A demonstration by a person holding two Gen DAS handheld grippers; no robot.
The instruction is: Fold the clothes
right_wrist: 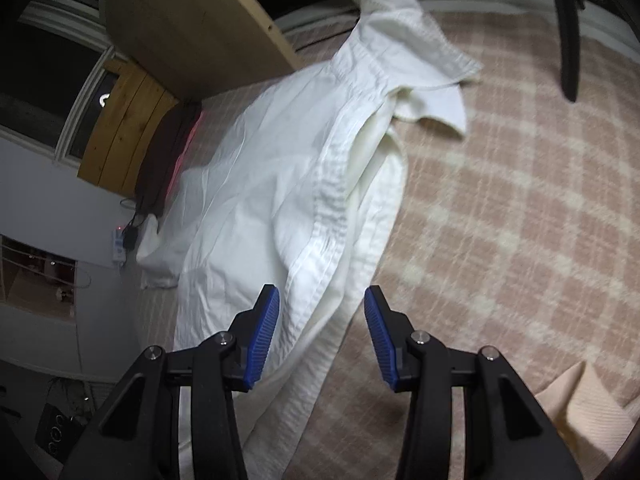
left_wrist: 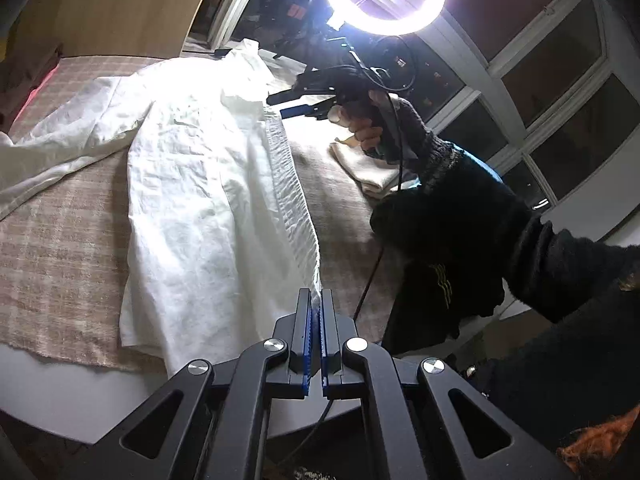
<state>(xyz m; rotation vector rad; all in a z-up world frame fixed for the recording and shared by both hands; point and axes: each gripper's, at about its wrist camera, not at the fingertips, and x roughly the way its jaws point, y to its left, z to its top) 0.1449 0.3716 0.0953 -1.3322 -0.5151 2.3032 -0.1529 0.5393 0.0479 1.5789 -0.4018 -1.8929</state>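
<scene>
So the right hand-held gripper point(right_wrist: 320, 328) has its blue pads point(right_wrist: 262, 334) standing well apart, not pressing on anything. The white shirt point(right_wrist: 256, 208) lies stretched out on the pink-and-cream checked blanket point(right_wrist: 520, 208), and its stitched front edge runs down right between the jaws, no contact that I can make out. The collar point(right_wrist: 420, 40) sits crumpled at the far end. A folded cream cloth point(right_wrist: 580, 408) pokes in at the bottom right corner.
</scene>
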